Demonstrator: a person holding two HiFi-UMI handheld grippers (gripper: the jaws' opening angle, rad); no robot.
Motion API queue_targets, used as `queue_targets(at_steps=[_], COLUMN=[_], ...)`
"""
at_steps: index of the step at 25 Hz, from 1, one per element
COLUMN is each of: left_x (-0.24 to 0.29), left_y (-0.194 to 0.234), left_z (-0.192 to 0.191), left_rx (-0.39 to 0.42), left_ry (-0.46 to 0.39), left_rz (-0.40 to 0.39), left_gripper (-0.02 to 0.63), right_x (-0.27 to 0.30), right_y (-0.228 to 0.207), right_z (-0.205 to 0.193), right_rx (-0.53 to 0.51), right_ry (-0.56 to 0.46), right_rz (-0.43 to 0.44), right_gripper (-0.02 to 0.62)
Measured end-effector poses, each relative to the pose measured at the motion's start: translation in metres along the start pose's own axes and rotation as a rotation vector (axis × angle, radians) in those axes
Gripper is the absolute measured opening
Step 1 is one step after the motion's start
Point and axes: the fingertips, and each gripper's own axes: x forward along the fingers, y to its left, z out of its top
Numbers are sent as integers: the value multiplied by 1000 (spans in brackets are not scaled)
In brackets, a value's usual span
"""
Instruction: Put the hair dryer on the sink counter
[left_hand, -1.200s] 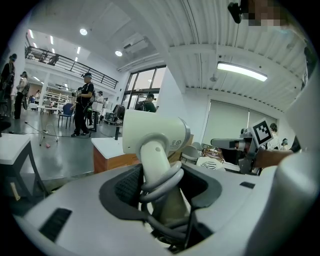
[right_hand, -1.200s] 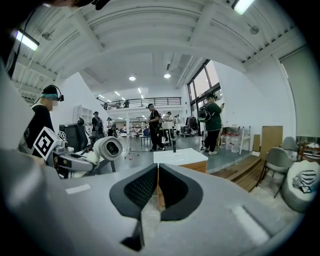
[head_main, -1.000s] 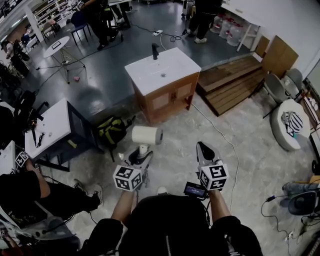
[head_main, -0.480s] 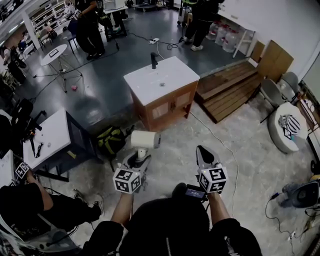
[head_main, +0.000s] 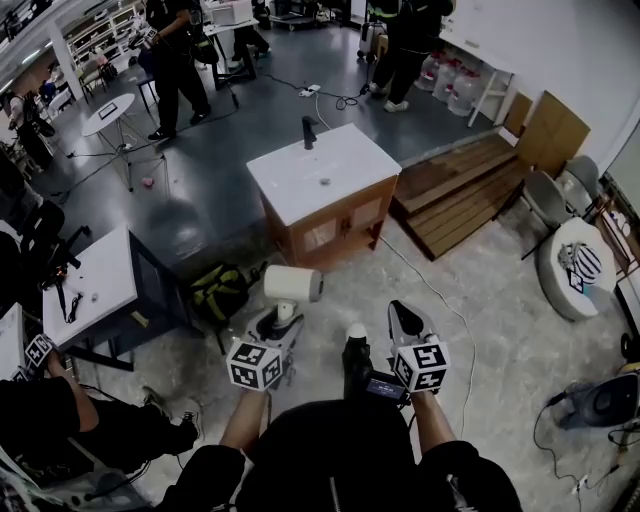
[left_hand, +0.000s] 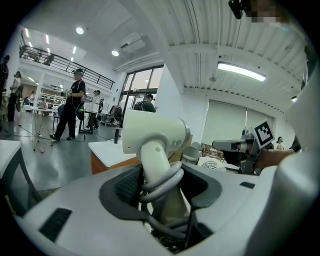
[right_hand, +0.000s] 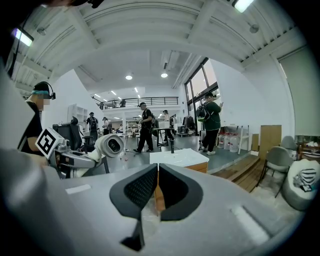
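While standing on a pale floor, looking down over both grippers toward the sink counter (head_main: 345, 140) ahead. At far left, a white table (head_main: 95, 270), with a black-and-yellow backpack (head_main: 218, 290) on the floor just beside it. Next, the left gripper (head_main: 278, 320), clamped on the handle of the hair dryer (head_main: 292, 283). Held upright in the air, white barrel level above the jaws, grey cord (left_hand: 162, 182) looped round the handle. Well apart from the sink counter, not touching it. On that counter's far edge, a black faucet (head_main: 309, 103); white top, wooden cabinet below. Further right, the right gripper (head_main: 402, 318), jaws pressed together with nothing between them, raised beside the left at about the same height. Beyond it, a stack of wooden planks (head_main: 465, 175) on the floor. At far right, a round grey chair (head_main: 553, 285) with a striped cushion (head_main: 580, 262).
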Motion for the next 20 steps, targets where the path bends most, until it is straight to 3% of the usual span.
queue_targets(at_steps=[20], left_x=[130], left_y=[80], left_z=[45], left_rx=[-63], left_ry=[20], left_rz=[104], left_gripper=[215], right_x=[165], right_y=[-79], right_z=[28], right_rx=[10], right_ry=[45], right_rz=[115], right_gripper=[5])
